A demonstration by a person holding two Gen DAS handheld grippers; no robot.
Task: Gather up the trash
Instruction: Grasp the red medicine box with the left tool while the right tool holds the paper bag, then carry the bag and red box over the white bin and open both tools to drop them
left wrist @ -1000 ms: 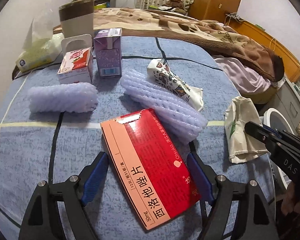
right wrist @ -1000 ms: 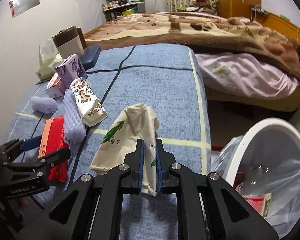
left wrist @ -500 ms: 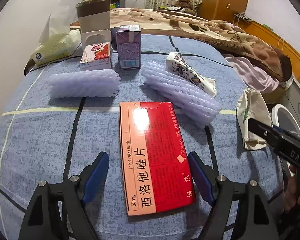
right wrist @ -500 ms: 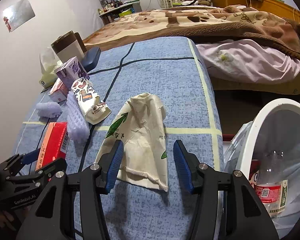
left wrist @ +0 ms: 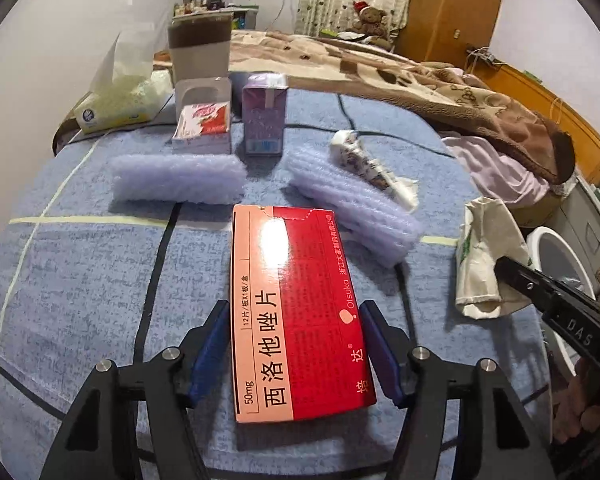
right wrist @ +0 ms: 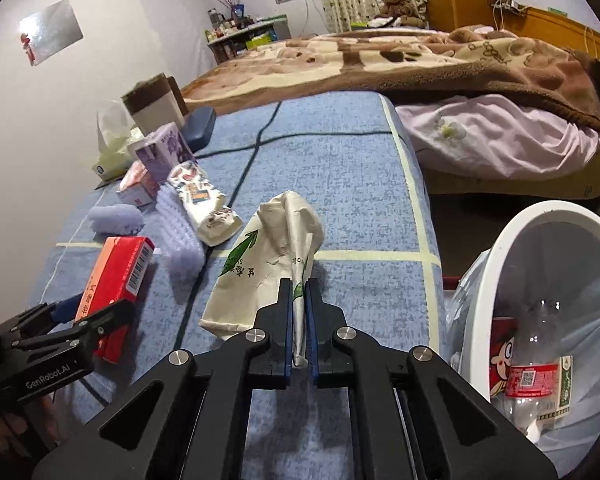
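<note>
A red and pink medicine box (left wrist: 296, 312) lies on the blue bedcover between the fingers of my left gripper (left wrist: 294, 312). Its jaws are closing, and the blue pads (left wrist: 216, 340) touch both long sides of the box. The right wrist view shows that gripper (right wrist: 88, 308) astride the box (right wrist: 116, 276). My right gripper (right wrist: 299, 284) is shut on the near edge of a crumpled white paper bag with green print (right wrist: 268, 248), which lies close to the bed's right edge (left wrist: 484, 248). A white bin with a clear liner (right wrist: 512, 248) stands beside the bed.
Two lilac foam sleeves (left wrist: 180, 178) (left wrist: 352, 208), a patterned wrapper (left wrist: 364, 168), a purple carton (left wrist: 264, 120), a strawberry box (left wrist: 204, 124), a tissue pack (left wrist: 116, 108) and a cup (left wrist: 200, 48) lie further back. A plastic bottle (right wrist: 536, 360) is in the bin. A brown blanket (right wrist: 420, 60) covers the far bed.
The left jaws have narrowed from wide open onto the red box, which now lies straight between them. The right gripper opened over the paper bag, then shut on its edge again.
</note>
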